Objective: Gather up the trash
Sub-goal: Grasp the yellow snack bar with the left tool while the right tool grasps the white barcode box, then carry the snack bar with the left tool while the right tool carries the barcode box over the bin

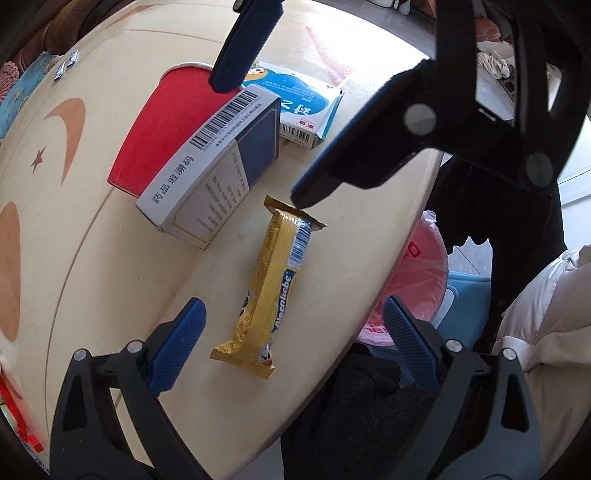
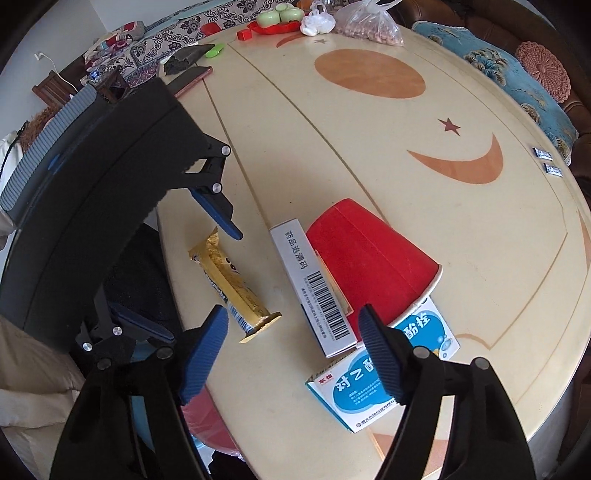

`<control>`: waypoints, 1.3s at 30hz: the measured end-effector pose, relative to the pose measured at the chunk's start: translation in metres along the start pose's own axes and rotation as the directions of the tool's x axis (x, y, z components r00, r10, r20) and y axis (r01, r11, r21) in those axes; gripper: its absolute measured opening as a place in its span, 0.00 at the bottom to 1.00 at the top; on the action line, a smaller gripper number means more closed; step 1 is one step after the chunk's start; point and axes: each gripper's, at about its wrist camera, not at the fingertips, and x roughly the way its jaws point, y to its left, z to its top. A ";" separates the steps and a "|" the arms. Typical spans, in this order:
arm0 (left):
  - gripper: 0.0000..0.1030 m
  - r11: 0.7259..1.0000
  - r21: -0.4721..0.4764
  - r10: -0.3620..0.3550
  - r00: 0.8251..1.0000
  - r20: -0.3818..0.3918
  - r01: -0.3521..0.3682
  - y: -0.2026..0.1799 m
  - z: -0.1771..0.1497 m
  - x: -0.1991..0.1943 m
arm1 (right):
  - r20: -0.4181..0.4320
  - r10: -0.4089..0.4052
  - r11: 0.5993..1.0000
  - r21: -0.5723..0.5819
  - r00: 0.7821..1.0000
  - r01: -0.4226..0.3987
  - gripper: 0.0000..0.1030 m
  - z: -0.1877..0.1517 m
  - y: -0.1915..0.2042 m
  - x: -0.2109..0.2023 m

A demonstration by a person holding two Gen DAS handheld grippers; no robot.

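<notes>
A yellow candy wrapper (image 1: pixel 266 288) (image 2: pixel 229 288) lies flat near the round table's edge (image 1: pixel 369 266). My left gripper (image 1: pixel 295 347) (image 2: pixel 203 286) hangs over it, jaws wide and open, one finger on each side, not touching. A white and navy medicine box (image 1: pixel 214 177) (image 2: pixel 314 291) leans on a red paper cup (image 1: pixel 162 125) (image 2: pixel 365 266) that lies on its side. My right gripper (image 2: pixel 293 317) (image 1: pixel 260 142) stands open over this box, with the box between its fingers and no pad pressing on it. A blue and white box (image 1: pixel 306 110) (image 2: pixel 380 380) lies beside it.
A bin with a pink liner (image 1: pixel 417 280) stands below the table edge by a blue stool. At the table's far side are a phone (image 2: pixel 192 79), a bag of nuts (image 2: pixel 369 26) and a red tray. Two small sachets (image 2: pixel 546 162) lie near the rim.
</notes>
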 end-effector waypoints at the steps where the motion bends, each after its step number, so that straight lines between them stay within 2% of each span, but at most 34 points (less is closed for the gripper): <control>1: 0.92 1.000 0.004 -0.002 1.000 -0.004 0.002 0.000 0.000 0.001 | -0.006 0.003 1.000 -0.005 1.000 -0.003 0.69 0.001 -0.001 0.003; 3: 0.91 1.000 0.013 -0.008 1.000 -0.010 0.008 -0.002 0.000 0.004 | -0.017 0.003 1.000 -0.011 1.000 -0.003 0.69 0.000 -0.001 0.010; 8: 0.71 1.000 0.027 -0.005 0.999 -0.041 0.007 -0.001 0.002 0.013 | -0.034 0.016 1.000 -0.013 0.999 -0.017 0.55 0.000 -0.003 0.021; 12: 0.67 0.999 0.046 0.005 0.999 -0.034 -0.003 -0.005 0.004 0.011 | -0.050 0.002 1.000 -0.005 0.999 -0.002 0.46 -0.001 -0.005 0.031; 14: 0.58 0.999 0.031 0.015 1.000 -0.027 -0.014 -0.001 0.006 0.009 | -0.045 0.000 1.000 0.011 0.999 0.000 0.39 -0.001 -0.007 0.033; 16: 0.45 0.999 0.009 0.031 0.999 -0.035 -0.031 0.006 0.007 0.006 | -0.044 -0.002 1.000 0.028 0.999 0.003 0.37 -0.001 -0.009 0.035; 18: 0.36 0.999 -0.005 0.053 0.998 -0.044 -0.053 0.009 0.008 0.004 | -0.041 -0.010 0.999 0.046 0.999 0.012 0.33 0.000 -0.011 0.036; 20: 0.33 0.998 -0.011 0.067 0.997 -0.050 -0.068 0.009 0.009 0.004 | -0.043 -0.030 0.997 0.069 0.999 0.033 0.30 -0.001 -0.012 0.038; 22: 0.22 0.997 -0.032 0.072 0.996 -0.050 -0.074 0.011 0.010 0.003 | -0.037 -0.042 0.994 0.098 0.998 0.045 0.29 -0.002 -0.011 0.039; 25: 0.20 0.991 -0.080 0.106 0.993 -0.049 -0.110 0.014 0.010 0.002 | -0.031 -0.074 0.986 0.145 0.997 0.078 0.26 -0.005 -0.007 0.040; 27: 0.20 0.986 -0.127 0.099 0.994 -0.043 -0.104 0.019 0.009 0.001 | -0.029 -0.101 0.978 0.178 0.994 0.104 0.25 -0.006 -0.005 0.040; 31: 0.19 0.967 -0.235 0.103 0.995 -0.013 -0.103 0.030 0.004 -0.005 | -0.012 -0.094 0.964 0.249 0.996 0.094 0.21 -0.010 -0.001 0.036; 34: 0.19 0.956 -0.275 0.111 0.994 0.001 -0.107 0.028 0.001 -0.006 | 0.000 -0.104 0.957 0.273 0.995 0.101 0.21 -0.014 0.003 0.030; 39: 0.19 0.949 -0.309 0.081 0.996 0.023 -0.070 0.024 -0.005 -0.008 | 0.022 -0.133 0.947 0.297 0.991 0.121 0.21 -0.024 0.010 0.015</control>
